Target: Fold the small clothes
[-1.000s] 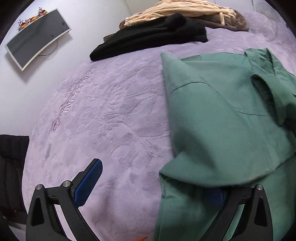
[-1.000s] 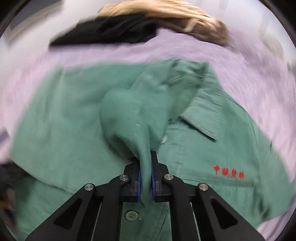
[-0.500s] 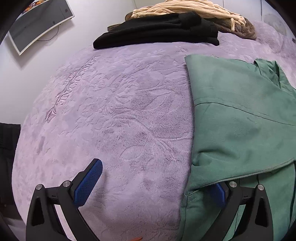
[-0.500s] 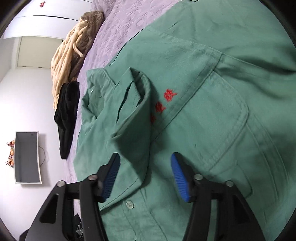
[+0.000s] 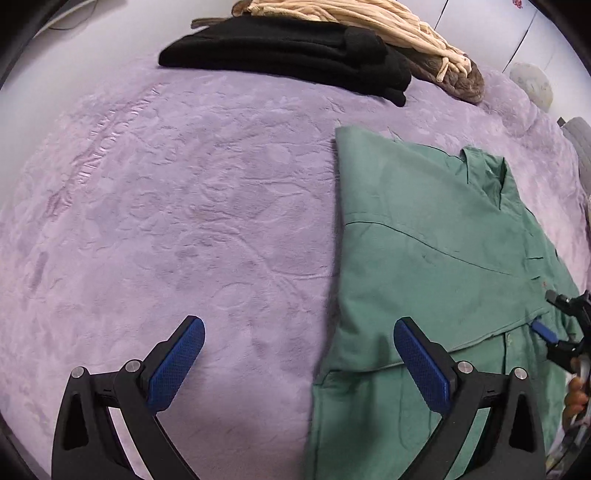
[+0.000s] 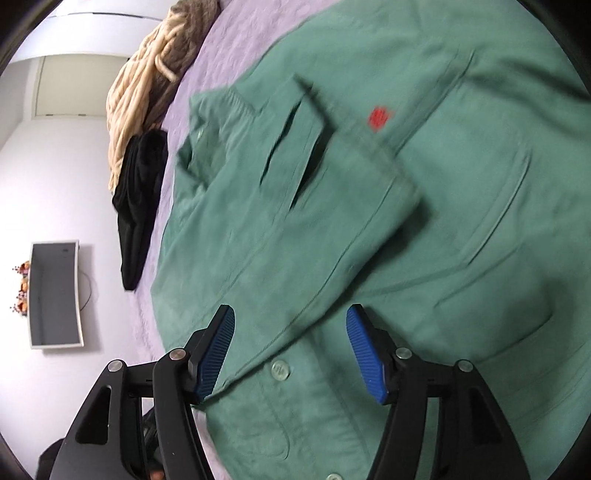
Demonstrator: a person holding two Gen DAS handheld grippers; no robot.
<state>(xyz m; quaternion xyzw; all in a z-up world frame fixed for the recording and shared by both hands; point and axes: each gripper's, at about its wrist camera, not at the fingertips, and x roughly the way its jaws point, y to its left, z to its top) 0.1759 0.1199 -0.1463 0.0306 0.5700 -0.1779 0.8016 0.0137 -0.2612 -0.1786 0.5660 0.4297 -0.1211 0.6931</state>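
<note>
1. A green shirt (image 5: pixel 424 258) lies flat on a lilac bedspread (image 5: pixel 184 221), filling the right half of the left wrist view and most of the right wrist view.
2. One side of the shirt is folded over its front, with the sleeve (image 6: pixel 332 177) lying across the chest. Its cuff end sits near red embroidery (image 6: pixel 380 117) in the upper middle of the right wrist view.
3. The shirt's collar (image 5: pixel 484 170) points toward the upper right of the left wrist view, and a pale button (image 6: pixel 279 369) shows on the placket at the lower centre of the right wrist view.
4. The left tool (image 5: pixel 299 362) is spread wide at the bottom of its frame. One blue pad is over bare bedspread, the other over the shirt's folded edge, and nothing is pinched.
5. The right tool (image 6: pixel 291 354) is also spread, with its pads apart above the shirt front and no cloth gripped between them.
6. A folded black garment (image 5: pixel 288 55) and a cream knit (image 5: pixel 369 22) lie at the top of the left wrist view, well apart from the shirt.
7. A wall-mounted screen (image 6: pixel 55 291) is at the left edge of the right wrist view.
</note>
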